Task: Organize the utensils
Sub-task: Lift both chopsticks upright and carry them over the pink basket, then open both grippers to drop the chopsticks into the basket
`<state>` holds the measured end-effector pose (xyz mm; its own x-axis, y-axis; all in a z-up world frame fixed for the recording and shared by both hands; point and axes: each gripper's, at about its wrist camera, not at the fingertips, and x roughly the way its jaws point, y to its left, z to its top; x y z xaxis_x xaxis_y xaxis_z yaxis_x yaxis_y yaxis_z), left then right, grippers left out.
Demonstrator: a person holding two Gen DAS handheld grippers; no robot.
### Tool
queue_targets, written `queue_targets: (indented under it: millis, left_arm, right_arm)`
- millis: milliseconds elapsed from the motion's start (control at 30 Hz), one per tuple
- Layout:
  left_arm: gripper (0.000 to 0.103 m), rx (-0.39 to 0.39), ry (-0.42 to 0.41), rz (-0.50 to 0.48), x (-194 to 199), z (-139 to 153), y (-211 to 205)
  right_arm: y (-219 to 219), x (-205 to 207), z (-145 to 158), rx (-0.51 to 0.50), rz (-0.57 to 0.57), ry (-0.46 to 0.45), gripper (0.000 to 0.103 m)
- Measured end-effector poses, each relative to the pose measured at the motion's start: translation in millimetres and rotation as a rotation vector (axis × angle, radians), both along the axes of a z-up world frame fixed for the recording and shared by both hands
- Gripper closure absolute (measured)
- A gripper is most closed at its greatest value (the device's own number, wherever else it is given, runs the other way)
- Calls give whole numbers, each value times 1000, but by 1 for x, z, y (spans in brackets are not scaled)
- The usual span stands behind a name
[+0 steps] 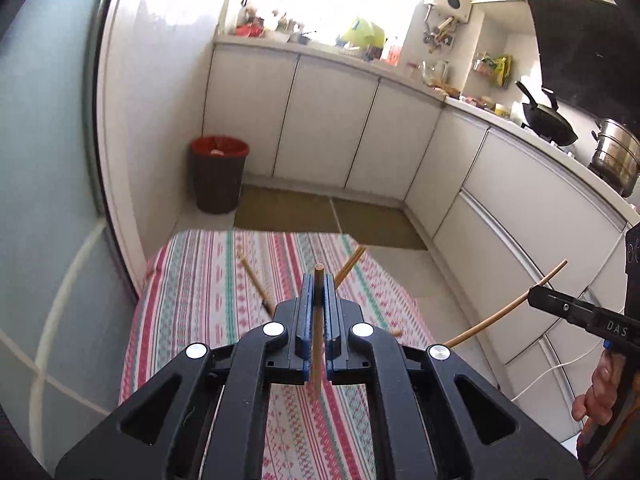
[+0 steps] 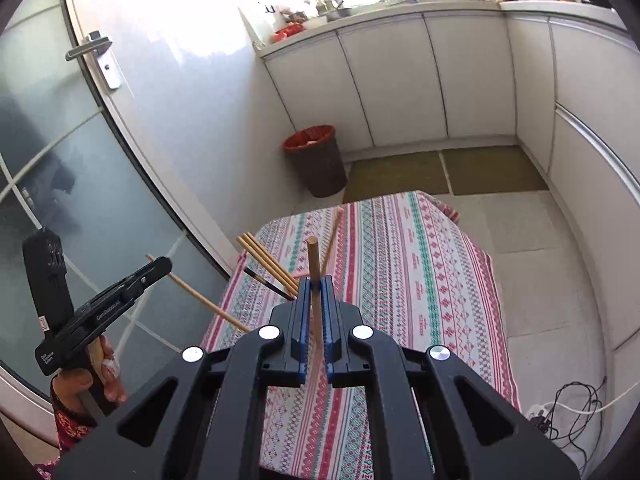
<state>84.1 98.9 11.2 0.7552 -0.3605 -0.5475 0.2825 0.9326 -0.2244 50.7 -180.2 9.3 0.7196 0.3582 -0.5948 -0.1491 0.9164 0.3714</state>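
Item: slender tan wooden chopsticks, round in section, tapering to one end. One stands clamped upright between the closed blue pads of the left hand-held gripper (image 1: 319, 292), gripped at mid-shaft (image 1: 318, 344); a second (image 2: 314, 276) is pinched the same way in the closed right hand-held gripper (image 2: 316, 292). Both are lifted clear above the counter under its striped red, green and white patterned cloth (image 2: 420, 280), where several loose chopsticks (image 2: 266, 260) lie crossed. Handling, as judged: very light, stiff, smooth and apt to swivel or slip; best held near the middle, square across the shaft.
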Motion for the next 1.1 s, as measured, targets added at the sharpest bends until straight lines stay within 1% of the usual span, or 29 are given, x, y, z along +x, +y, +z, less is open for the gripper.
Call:
queue_targets:
  millis: [167, 233, 300, 467, 567, 700, 733, 767, 800, 867, 967, 1100]
  left_arm:
    - [99, 12, -68, 5, 13, 27, -10]
    - [99, 27, -91, 13, 20, 31, -15]
    - [99, 42, -99, 20, 31, 31, -21]
    - [99, 67, -85, 48, 55, 14, -29]
    - [99, 65, -58, 57, 68, -3, -30]
    - [98, 65, -14, 39, 78, -29, -31]
    - [98, 62, -7, 40, 79, -33, -32]
    - [96, 56, -8, 43, 79, -36, -30]
    - [89, 35, -12, 42, 77, -37, -28]
    - [82, -11, -29, 52, 73, -35, -20]
    - [81, -62, -50, 71, 68, -26, -10]
    - [75, -77, -71, 91, 62, -19, -3]
  right_arm:
    - [5, 16, 30, 41, 17, -57, 97]
    - [8, 26, 36, 32, 14, -79, 97]
    - [12, 38, 37, 23, 11, -81, 97]
    - [21, 73, 26, -5, 4, -74, 97]
    - [25, 92, 16, -7, 6, -59, 97]
    - [31, 110, 7, -6, 8, -47, 97]
    - [33, 114, 6, -9, 8, -45, 97]
    - [34, 117, 4, -14, 8, -42, 97]
    - [36, 120, 1, -23, 7, -41, 97]
    - [39, 124, -2, -37, 3, -41, 97]
    - [44, 130, -9, -47, 1, -36, 97]
    - [48, 138, -18, -58, -8, -30, 97]
